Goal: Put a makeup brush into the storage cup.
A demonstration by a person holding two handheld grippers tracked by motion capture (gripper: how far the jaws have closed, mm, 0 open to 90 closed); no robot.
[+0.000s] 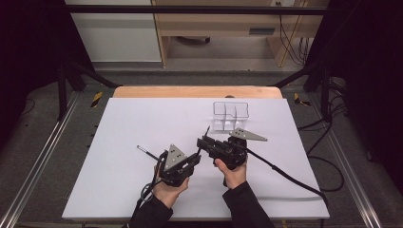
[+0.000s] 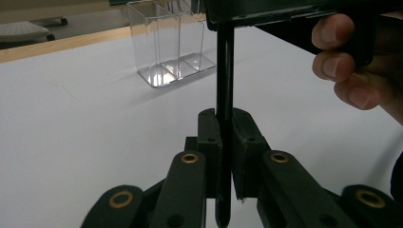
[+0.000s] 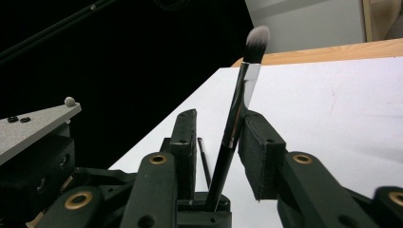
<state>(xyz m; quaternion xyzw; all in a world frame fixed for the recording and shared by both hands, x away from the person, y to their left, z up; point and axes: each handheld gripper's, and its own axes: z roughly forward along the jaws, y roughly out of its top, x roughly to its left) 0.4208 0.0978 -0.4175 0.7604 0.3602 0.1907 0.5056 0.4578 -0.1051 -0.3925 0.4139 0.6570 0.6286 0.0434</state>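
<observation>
Two makeup brushes are in play on the white table, and there is one clear acrylic organizer. The first makeup brush has a dark handle, a silver ferrule and a pale tuft; in the right gripper view it stands up between the jaws of the right gripper, touching the pad on one side while a gap shows on the other, so the jaws are not clamped on it. In the left gripper view the left gripper is clenched on this brush's black handle, the two pads pressed against it from both sides, and the handle rises straight up to the right gripper's body above. The person's fingers curl around that body. The second brush, thin and dark, lies flat on the table just left of the left gripper, held by neither tool. The organizer stands upright near the far edge of the table, beyond the right gripper, split by clear walls into several compartments; how many I cannot tell exactly, and those that show hold nothing.
</observation>
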